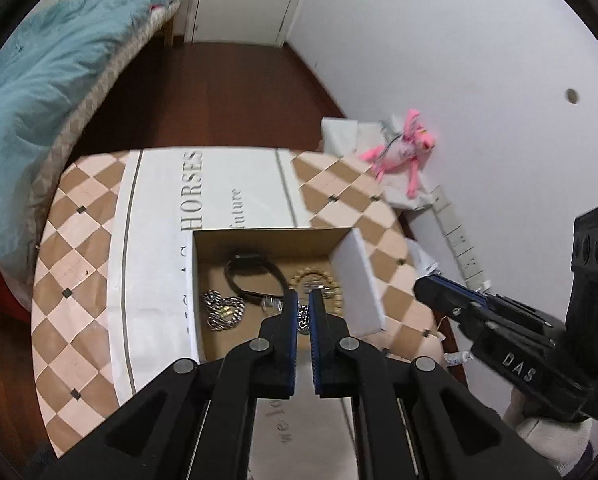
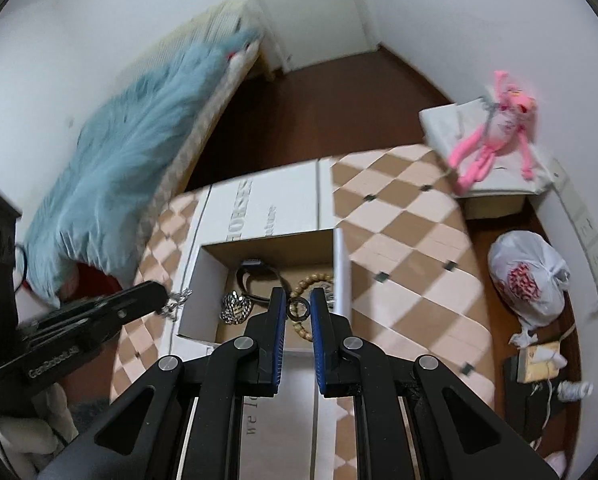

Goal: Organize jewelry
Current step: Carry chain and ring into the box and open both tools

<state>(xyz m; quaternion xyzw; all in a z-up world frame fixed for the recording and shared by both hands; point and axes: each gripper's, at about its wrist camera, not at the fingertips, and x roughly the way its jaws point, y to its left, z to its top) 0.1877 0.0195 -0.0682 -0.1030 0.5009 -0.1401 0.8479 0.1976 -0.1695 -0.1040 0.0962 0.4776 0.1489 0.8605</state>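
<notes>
An open cardboard box (image 1: 203, 276) (image 2: 197, 292) stands on a checkered table. Inside lie a black strap watch (image 1: 251, 276) (image 2: 255, 270), a heap of silver chain (image 1: 223, 312) (image 2: 235, 310) and a wooden bead bracelet (image 1: 331, 284) (image 2: 311, 280). My left gripper (image 1: 304, 308) is shut on a silver chain (image 1: 304, 320) (image 2: 175, 302) that hangs above the box. It shows from the side in the right wrist view (image 2: 161, 294). My right gripper (image 2: 298, 306) is shut on a small dark ring (image 2: 298, 308) over the box. It shows in the left wrist view (image 1: 427, 286).
The checkered table (image 1: 79, 216) (image 2: 411, 248) carries a white printed runner (image 1: 235, 192). A pink plush toy (image 1: 403, 152) (image 2: 495, 132) lies on white boxes by the wall. A bed with a blue blanket (image 1: 39, 92) (image 2: 131, 136) stands at left. A white plastic bag (image 2: 531, 276) sits on the floor.
</notes>
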